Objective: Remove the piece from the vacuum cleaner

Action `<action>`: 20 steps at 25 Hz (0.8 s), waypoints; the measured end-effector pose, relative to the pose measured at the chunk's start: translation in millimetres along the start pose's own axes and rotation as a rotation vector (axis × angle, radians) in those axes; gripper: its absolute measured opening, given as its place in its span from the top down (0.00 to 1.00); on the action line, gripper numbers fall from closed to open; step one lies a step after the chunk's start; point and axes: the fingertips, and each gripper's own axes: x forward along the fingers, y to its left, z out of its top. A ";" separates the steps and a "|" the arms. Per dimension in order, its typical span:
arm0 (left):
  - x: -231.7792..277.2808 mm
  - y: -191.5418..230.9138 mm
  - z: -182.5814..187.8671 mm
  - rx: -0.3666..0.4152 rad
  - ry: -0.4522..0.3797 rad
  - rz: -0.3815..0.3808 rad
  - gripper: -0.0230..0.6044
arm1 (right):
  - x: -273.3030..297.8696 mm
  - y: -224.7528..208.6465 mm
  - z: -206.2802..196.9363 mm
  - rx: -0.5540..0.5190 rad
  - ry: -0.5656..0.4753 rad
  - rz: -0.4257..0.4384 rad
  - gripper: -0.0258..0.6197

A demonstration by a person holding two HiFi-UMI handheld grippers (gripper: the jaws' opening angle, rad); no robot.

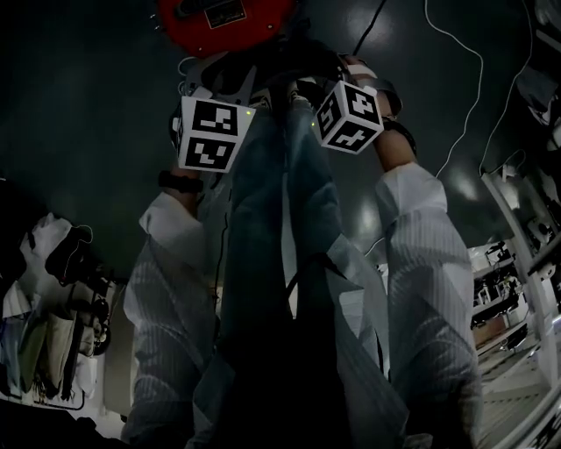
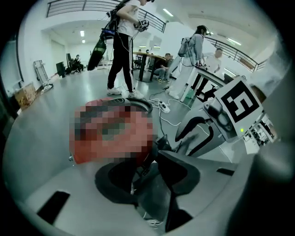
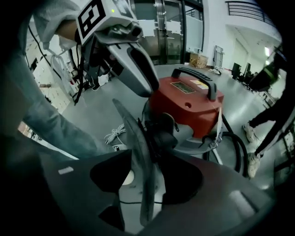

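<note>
The red vacuum cleaner (image 3: 189,101) with a black handle stands on the grey floor, at the top edge of the head view (image 1: 223,22). A thin grey piece (image 3: 138,156) runs from a black fitting (image 3: 161,136) at the vacuum's front back between the jaws of my right gripper (image 3: 145,177), which stand open, one on each side of it. My left gripper (image 2: 147,179) is open too, with the same grey piece (image 2: 154,196) lying between its dark pads. Both marker cubes (image 1: 209,131) (image 1: 351,116) hover close together just in front of the vacuum.
The person's jeans-clad legs (image 1: 280,237) fill the middle of the head view. A black hose (image 3: 237,145) and a white cable coil (image 3: 115,134) lie beside the vacuum. More white cables (image 1: 460,53) cross the floor. People (image 2: 122,50) stand near tables behind.
</note>
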 end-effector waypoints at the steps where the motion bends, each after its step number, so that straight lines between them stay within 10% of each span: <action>1: -0.3 0.4 0.4 0.013 -0.013 0.010 0.75 | 5.1 2.8 1.1 -0.032 0.015 0.007 0.70; 11: 2.4 9.2 9.3 -0.032 -0.063 0.056 0.75 | 17.0 19.9 -6.5 -0.233 0.086 0.034 0.88; 20: 0.4 15.0 5.2 -0.045 -0.044 0.092 0.76 | 18.1 28.5 1.2 -0.190 0.091 0.036 0.91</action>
